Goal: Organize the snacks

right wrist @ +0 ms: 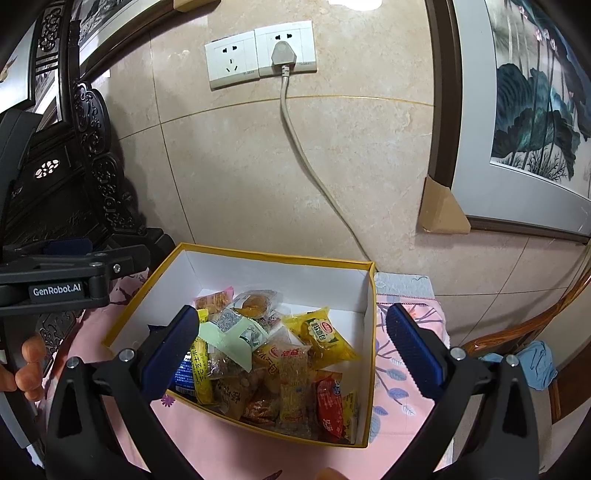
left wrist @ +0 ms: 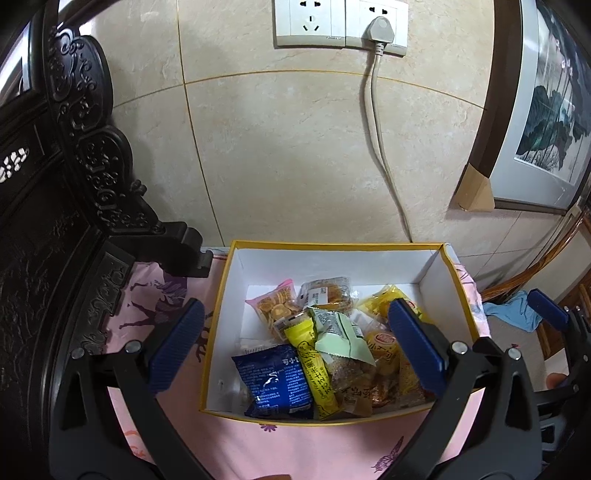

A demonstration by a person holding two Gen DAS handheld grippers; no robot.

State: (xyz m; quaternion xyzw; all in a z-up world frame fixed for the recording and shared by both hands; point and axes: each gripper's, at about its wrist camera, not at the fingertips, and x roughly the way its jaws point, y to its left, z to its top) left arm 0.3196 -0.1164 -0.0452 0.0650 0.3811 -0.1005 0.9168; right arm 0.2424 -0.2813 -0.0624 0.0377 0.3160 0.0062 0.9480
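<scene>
At far left stands a dark carved wooden screen (left wrist: pixel 85 155), its scrollwork running down to a foot that rests on the table's pink printed cloth (left wrist: pixel 288 446). In the right wrist view the left gripper (right wrist: pixel 66 245) shows side-on at the left edge, with "GenRobot.AI" in white on its black body and a person's fingertips (right wrist: pixel 27 365) below it. In its own view the left gripper (left wrist: pixel 295 350) has its blue-padded jaws spread wide and empty, one over the cloth, the other over the box.

The snacks lie in an open yellow-rimmed box (left wrist: pixel 332 245) with white inner walls, set on the cloth against the wall. Left to right in it: a dark blue packet (left wrist: pixel 273 380) with white Chinese print too small to read, a pink biscuit packet (left wrist: pixel 275 304), a yellow stick pack (left wrist: pixel 314 365) with black Chinese characters, a pale green wrapper (left wrist: pixel 340 332), a clear-wrapped cake (left wrist: pixel 328 291) with a white label, a yellow packet with a red logo (right wrist: pixel 323 334), and a red packet (right wrist: pixel 330 406) at the near right corner.

The right gripper (right wrist: pixel 295 349) hangs above the box, jaws wide apart and empty.

Behind, the wall is beige tile with a double socket (left wrist: pixel 340 24) holding a grey plug and cord (left wrist: pixel 380 147). Further right a framed lotus painting (right wrist: pixel 532 122) leans, cardboard on its corner, and a blue cloth (right wrist: pixel 537 363) lies on a wooden chair.
</scene>
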